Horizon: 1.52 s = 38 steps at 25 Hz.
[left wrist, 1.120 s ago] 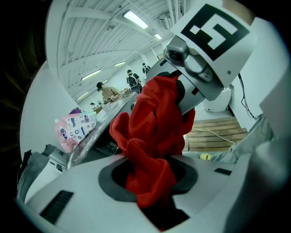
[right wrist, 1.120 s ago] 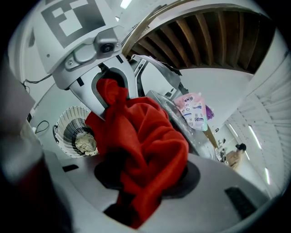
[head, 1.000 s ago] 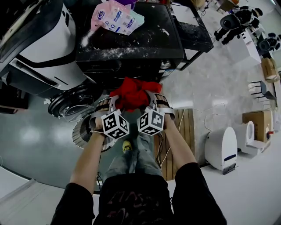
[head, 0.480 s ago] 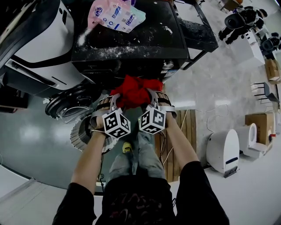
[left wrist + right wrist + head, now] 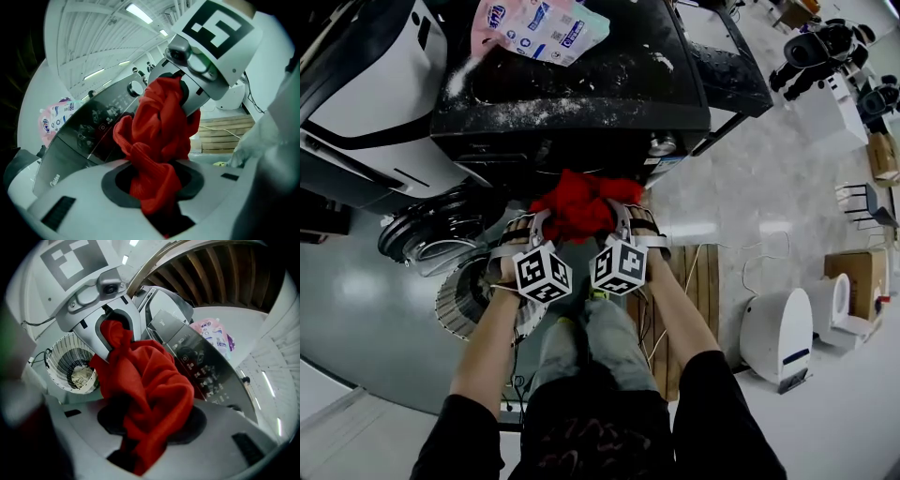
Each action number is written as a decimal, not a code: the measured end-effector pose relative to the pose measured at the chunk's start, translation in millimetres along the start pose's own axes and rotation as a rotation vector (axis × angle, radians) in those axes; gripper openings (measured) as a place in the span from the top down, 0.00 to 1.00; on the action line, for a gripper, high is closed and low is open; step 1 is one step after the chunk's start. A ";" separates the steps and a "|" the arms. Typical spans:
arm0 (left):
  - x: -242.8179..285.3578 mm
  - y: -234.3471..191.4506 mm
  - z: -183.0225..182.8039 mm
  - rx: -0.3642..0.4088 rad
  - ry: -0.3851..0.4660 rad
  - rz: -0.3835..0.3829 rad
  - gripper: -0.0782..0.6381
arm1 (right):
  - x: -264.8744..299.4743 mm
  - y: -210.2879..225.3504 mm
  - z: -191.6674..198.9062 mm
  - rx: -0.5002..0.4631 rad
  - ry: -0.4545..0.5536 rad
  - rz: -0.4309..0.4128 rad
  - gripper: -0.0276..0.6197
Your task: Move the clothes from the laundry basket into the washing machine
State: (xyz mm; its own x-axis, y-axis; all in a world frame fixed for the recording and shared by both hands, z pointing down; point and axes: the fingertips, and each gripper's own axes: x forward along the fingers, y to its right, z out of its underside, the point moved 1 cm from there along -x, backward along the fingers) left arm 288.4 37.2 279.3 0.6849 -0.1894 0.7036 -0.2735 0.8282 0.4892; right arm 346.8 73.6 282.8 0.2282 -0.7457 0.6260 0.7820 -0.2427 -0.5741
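Standing before a black front-loading washing machine (image 5: 572, 94), its round door (image 5: 427, 234) swung open at the left of the head view and a detergent pouch (image 5: 539, 28) lying on top. White mesh laundry basket (image 5: 464, 300) on the floor under the left forearm, with 1 pale cloth (image 5: 82, 376) inside. Bunched red garment (image 5: 579, 204) held up against the machine's front, well clear of the basket and not yet in the drum.

Both tongs clenched on it: left gripper (image 5: 534, 225) and right gripper (image 5: 630, 217) side by side, each pinching folds of the red cloth, the 2 marker cubes almost touching.

Probably the transfer step, partway between basket and drum. Next move likely calls for lowering the bundle into the drum opening, hidden here under the machine's top edge, then releasing both grips.

Forearms stretched forward, roughly parallel, grippers angled downward.
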 end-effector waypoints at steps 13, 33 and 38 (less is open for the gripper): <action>108.2 31.0 56.0 -0.003 0.022 -0.050 0.70 | 99.7 -38.5 63.1 -0.061 0.008 0.017 0.69; 209.5 39.9 124.3 0.171 0.131 -0.198 0.70 | 201.1 -73.3 101.8 -0.183 0.039 0.159 0.69; 226.6 30.7 132.4 0.166 0.111 -0.249 0.70 | 221.3 -68.2 103.5 -0.188 0.040 0.190 0.69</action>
State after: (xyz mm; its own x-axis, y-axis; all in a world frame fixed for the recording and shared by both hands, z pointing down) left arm 345.8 -50.2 522.0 0.8119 -0.3089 0.4954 -0.1883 0.6647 0.7230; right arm 404.0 -10.7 515.1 0.3345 -0.8118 0.4786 0.6052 -0.2042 -0.7694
